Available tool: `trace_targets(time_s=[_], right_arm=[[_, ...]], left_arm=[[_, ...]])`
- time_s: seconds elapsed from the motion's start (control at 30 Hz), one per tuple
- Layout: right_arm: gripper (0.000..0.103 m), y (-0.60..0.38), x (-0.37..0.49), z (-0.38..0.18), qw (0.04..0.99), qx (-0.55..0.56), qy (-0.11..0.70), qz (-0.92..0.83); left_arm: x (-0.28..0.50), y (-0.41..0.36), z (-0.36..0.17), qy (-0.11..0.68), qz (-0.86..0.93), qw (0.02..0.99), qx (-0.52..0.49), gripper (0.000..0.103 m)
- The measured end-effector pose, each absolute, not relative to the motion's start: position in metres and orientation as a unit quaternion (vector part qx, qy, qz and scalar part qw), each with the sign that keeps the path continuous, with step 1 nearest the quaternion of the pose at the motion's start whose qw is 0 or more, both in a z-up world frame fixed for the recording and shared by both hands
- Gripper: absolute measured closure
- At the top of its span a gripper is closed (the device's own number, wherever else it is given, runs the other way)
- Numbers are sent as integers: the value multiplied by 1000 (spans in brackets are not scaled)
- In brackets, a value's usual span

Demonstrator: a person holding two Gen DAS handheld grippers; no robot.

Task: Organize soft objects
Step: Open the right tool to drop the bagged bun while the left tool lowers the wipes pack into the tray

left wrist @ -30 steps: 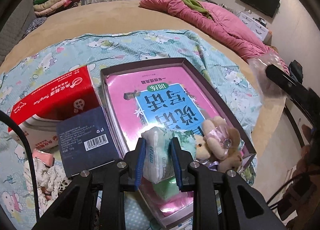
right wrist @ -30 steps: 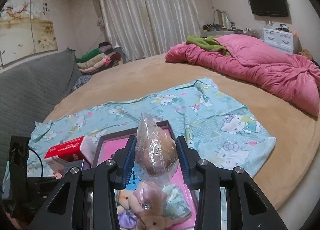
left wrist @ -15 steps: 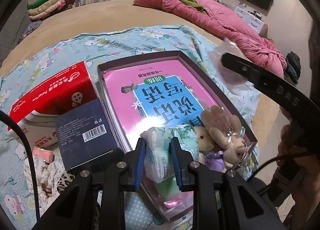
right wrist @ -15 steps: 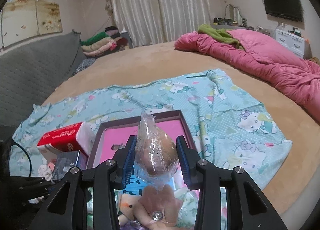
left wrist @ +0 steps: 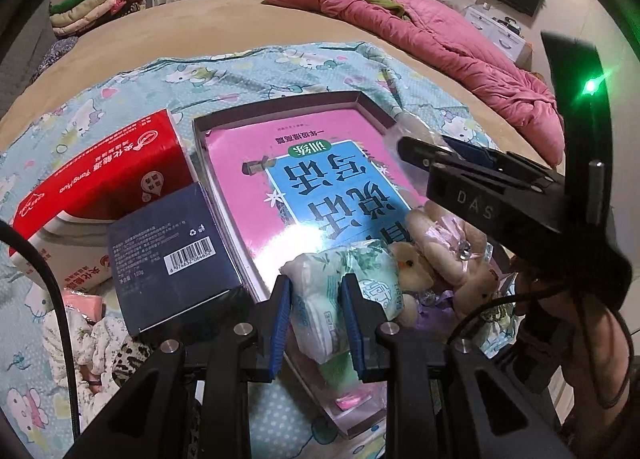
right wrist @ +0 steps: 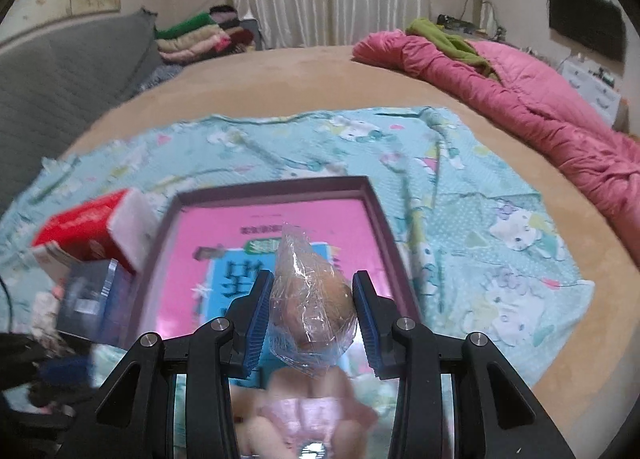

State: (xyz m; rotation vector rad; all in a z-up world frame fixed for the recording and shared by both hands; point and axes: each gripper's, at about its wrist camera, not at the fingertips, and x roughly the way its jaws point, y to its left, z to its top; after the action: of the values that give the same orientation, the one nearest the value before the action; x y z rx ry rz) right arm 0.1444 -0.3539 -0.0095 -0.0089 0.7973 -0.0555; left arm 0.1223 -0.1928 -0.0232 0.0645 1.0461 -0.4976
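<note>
My left gripper (left wrist: 316, 287) is shut on a white and green tissue pack (left wrist: 340, 271), held over the near end of a shallow purple box (left wrist: 280, 101). The box holds a pink and blue book (left wrist: 320, 179), and a beige plush toy (left wrist: 436, 247) lies at its near right corner. My right gripper (right wrist: 313, 279) is shut on a clear plastic bag (right wrist: 308, 299) with a round brown thing inside. It hangs over the box (right wrist: 272, 184), just above the blurred plush toy (right wrist: 304, 411). In the left wrist view the right gripper's fingers (left wrist: 424, 151) reach in from the right.
A red tissue box (left wrist: 100, 171) and a dark blue carton (left wrist: 168, 259) stand left of the purple box on a cartoon-print sheet (right wrist: 480, 179). Patterned small cloths (left wrist: 100, 343) lie near left. A pink quilt (left wrist: 440, 43) and stacked folded clothes (left wrist: 92, 15) sit farther back.
My right gripper has come down and in over the box with the bag, now right above the plush toy. The left gripper has stayed put with the tissue pack.
</note>
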Motion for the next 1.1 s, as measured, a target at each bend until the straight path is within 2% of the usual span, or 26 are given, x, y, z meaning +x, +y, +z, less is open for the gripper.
trace_targets(time_s=[0.2,0.4,0.5,0.77,0.87,1.1], right_arm=[[60,-356,149,-24,911,-23,409,-37],[60,-355,152,-38,903,15,430,-4],[55,-355,152,-39,901,29,433,8],[51,-348,147,-34,903,41,426,31],[43,-348,144,-28,906,47,419,36],[40,-357,134,-13,916,65,395,25]], left_arm=[[127,-196,-25,498,-234,835,30,77],[130,-195,-27,501,-233,833,24,77],[131,-194,-26,501,-235,833,19,77],[132,-193,-27,503,-237,831,12,77],[132,-192,-26,504,-238,830,7,77],[134,-190,-28,510,-240,826,-8,76]])
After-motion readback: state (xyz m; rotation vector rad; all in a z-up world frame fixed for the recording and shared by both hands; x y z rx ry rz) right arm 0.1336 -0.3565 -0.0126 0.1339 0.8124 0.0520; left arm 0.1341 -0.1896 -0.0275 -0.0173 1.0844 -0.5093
